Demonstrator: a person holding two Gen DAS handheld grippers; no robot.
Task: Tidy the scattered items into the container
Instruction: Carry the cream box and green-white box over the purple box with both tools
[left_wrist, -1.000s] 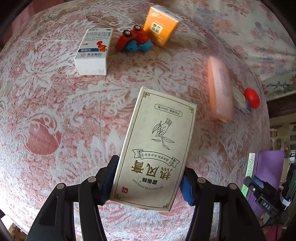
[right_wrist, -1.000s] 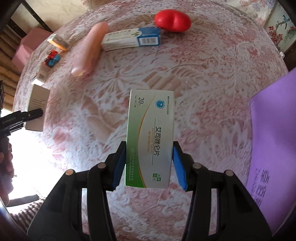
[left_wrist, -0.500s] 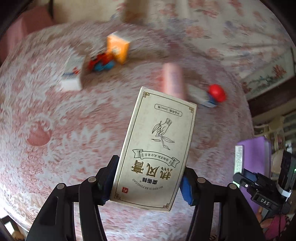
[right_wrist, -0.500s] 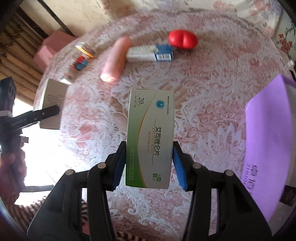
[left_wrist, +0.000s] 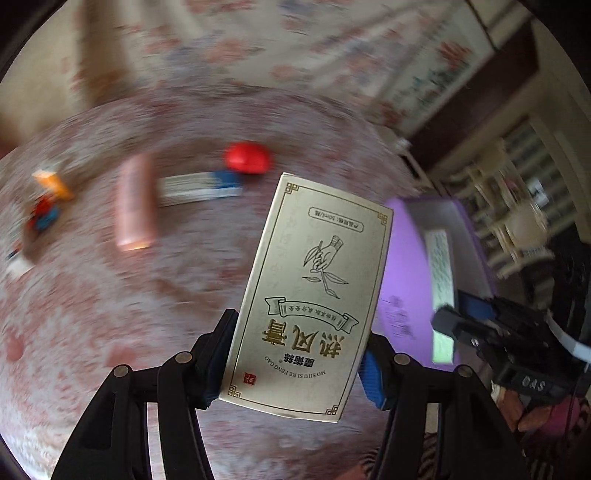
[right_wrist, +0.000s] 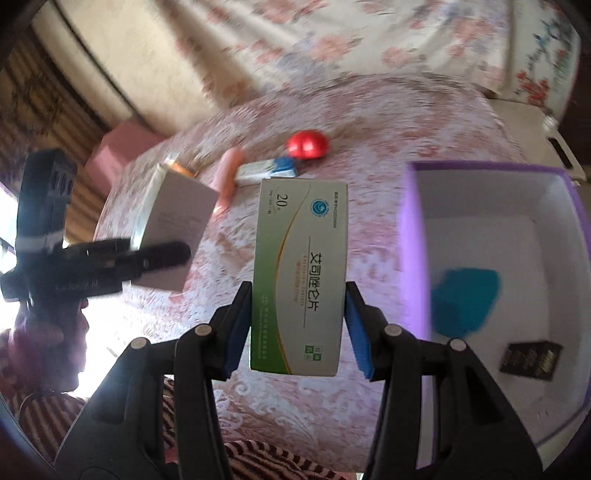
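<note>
My left gripper (left_wrist: 295, 373) is shut on a cream box with gold print (left_wrist: 314, 295) and holds it above the table. It also shows in the right wrist view (right_wrist: 173, 229). My right gripper (right_wrist: 299, 332) is shut on a green and white medicine box (right_wrist: 299, 273), held in the air left of the purple container (right_wrist: 413, 229). The container's white inside holds a blue item (right_wrist: 465, 299) and a small black packet (right_wrist: 532, 356). In the left wrist view the container (left_wrist: 406, 258) lies to the right, with the right gripper (left_wrist: 498, 332) over it.
On the pink lace tablecloth (left_wrist: 92, 314) lie a red round item (left_wrist: 247, 158), a white and blue box (left_wrist: 199, 186), a pink tube (left_wrist: 135, 203), an orange box (left_wrist: 53, 182) and a red and blue toy car (left_wrist: 44, 216). A floral curtain hangs behind the table.
Both grippers have lifted and swung to the right with their boxes. The purple container has come fully into the right wrist view, and the scattered items have slid left and farther away.
</note>
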